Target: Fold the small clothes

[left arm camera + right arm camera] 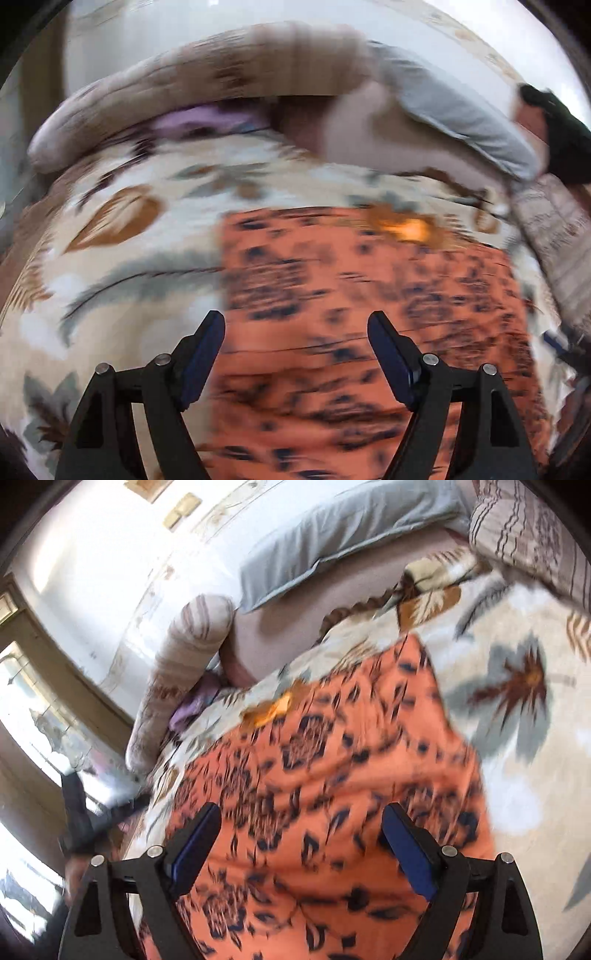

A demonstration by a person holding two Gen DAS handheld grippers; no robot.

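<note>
The orange cloth with dark blotches (thin, soft, lying flat) is spread on the bed cover, a cream fabric with brown and grey leaves. Left tongs and right tongs both stand released above it, nothing between the blue pads. At 12 o'clock lie a patterned bolster and a grey pillow; bare cover at 3 o'clock.

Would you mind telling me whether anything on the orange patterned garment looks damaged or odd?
Yes: a bright yellow-orange patch sits at the far edge of the orange dark-patterned garment. Blur hides whether it is a label, stain or hole.
</note>
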